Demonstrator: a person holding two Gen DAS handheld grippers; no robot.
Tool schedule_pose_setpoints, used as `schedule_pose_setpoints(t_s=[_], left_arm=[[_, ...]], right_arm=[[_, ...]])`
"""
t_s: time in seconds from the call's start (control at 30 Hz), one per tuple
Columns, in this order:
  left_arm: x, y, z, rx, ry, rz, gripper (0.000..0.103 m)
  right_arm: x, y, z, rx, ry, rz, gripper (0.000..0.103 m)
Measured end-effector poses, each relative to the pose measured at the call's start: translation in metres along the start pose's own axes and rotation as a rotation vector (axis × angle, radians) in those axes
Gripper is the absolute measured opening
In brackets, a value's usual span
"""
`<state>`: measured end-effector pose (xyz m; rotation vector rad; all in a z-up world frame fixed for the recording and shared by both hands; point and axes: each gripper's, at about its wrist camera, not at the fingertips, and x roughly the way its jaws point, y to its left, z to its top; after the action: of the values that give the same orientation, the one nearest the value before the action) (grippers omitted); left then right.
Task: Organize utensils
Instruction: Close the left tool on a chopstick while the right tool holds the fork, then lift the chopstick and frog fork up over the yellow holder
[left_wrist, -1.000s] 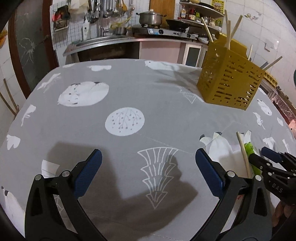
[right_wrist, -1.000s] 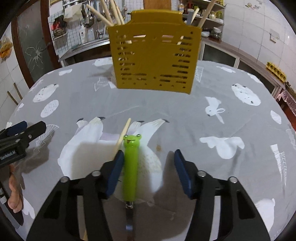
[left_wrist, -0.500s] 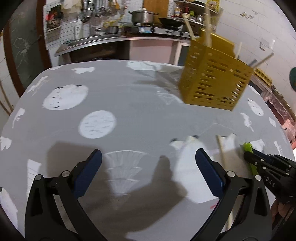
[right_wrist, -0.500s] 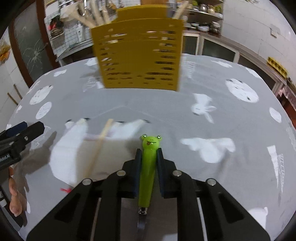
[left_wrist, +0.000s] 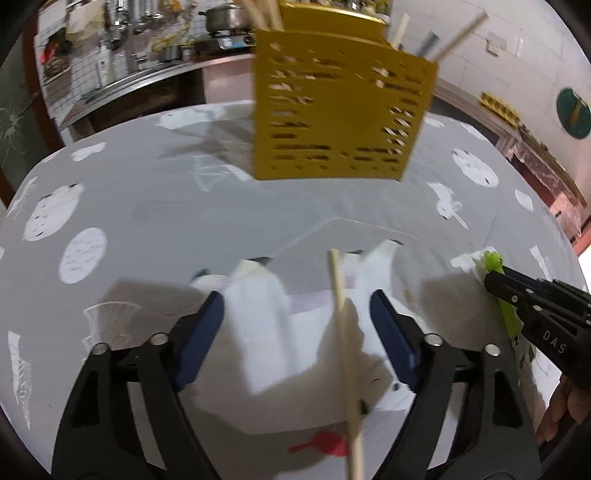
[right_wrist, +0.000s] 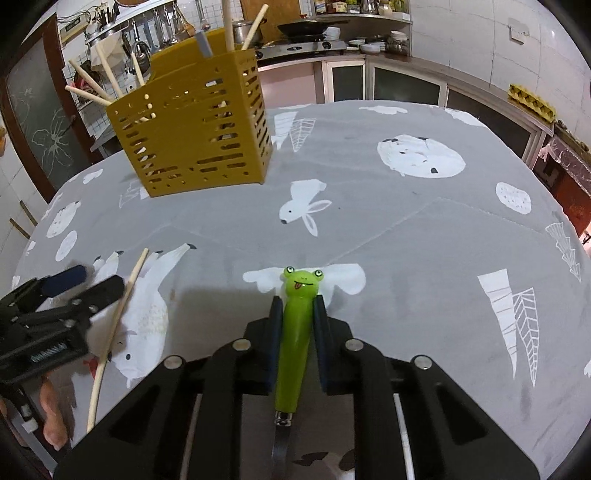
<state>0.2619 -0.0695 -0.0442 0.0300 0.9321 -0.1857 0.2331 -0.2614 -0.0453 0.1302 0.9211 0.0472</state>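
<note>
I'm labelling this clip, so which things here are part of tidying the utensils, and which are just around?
Part of the job:
- frog-handled utensil, clamped in the right gripper
- chopstick, between the closing left gripper jaws
- yellow utensil holder

Just around:
- patterned tablecloth
- pot
- egg carton

Mustard-yellow slotted holder (right_wrist: 192, 144), lime-green frog handle (right_wrist: 297, 332), grey tablecloth (right_wrist: 406, 236) printed with white animals.
</note>
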Motion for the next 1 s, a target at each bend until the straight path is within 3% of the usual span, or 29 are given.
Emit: schedule_pose_setpoints(t_s=[0.2, 0.37, 0.5, 0.63, 0.83, 1.0], left_arm=[[0.015, -0.011, 0.005, 0.021, 0.039, 0.024, 0.060], [0.016, -0.006, 0.011, -0.006, 0.052, 0.014, 0.036], [0.017, -0.003, 0.014, -0.025, 0.061, -0.005, 0.026], [0.015, -0.005, 0.015, -0.020, 0.058, -0.032, 0.006], [-0.001, -0.001, 0.012, -0.020, 0.007, -0.019, 0.004], [-0.037, 0.009, 0.009, -0.009, -0.106, 0.004, 0.004]], right_arm=[[0.008, -0.001, 0.005, 0.003, 0.030, 0.000, 0.018], [0.012, 0.002, 0.010, 0.014, 0.042, -0.016, 0.018], [0.011, 0.007, 0.007, 0.022, 0.018, -0.026, 0.017], [0.007, 0.010, 0.005, 0.023, 0.000, -0.023, 0.016], [-0.012, 0.014, 0.003, 0.027, -0.068, -0.008, 0.016], [-0.034, 0.017, 0.001, 0.032, -0.145, 0.026, 0.016]])
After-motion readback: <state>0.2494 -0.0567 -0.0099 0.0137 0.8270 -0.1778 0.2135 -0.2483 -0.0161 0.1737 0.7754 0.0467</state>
